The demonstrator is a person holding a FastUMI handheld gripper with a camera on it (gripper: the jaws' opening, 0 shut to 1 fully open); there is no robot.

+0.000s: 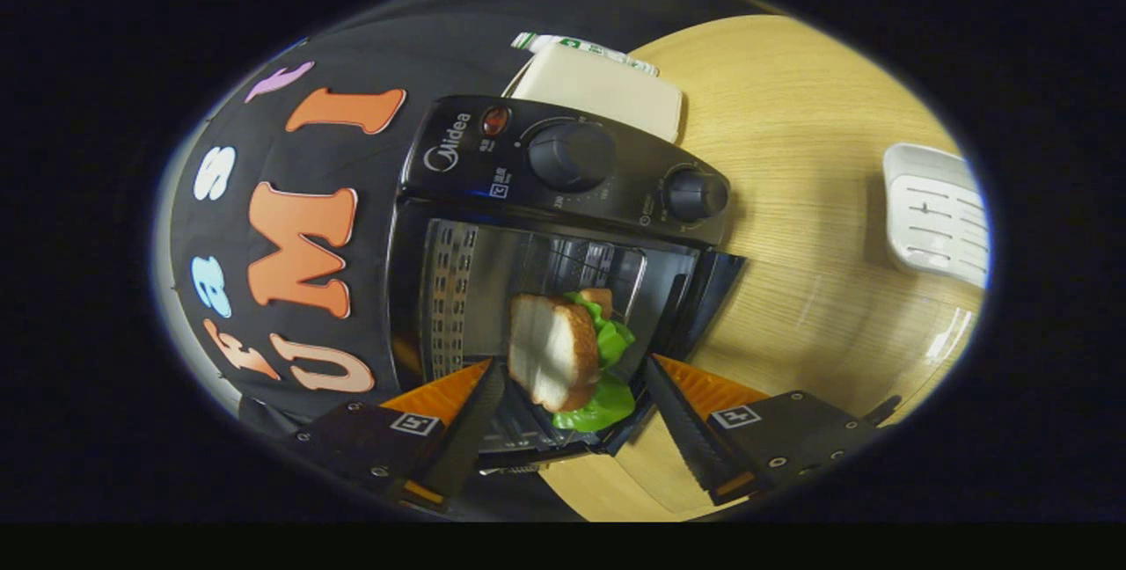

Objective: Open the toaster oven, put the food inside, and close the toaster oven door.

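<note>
The sandwich (563, 350) sat in the open oven (563, 227), just ahead of the fingers, its white bread face toward the camera, lettuce behind, long axis running between the oven's rack and roof. The gripper (572, 385) was wide open, touching nothing. The oven stood on a wooden table (809, 165).
</note>
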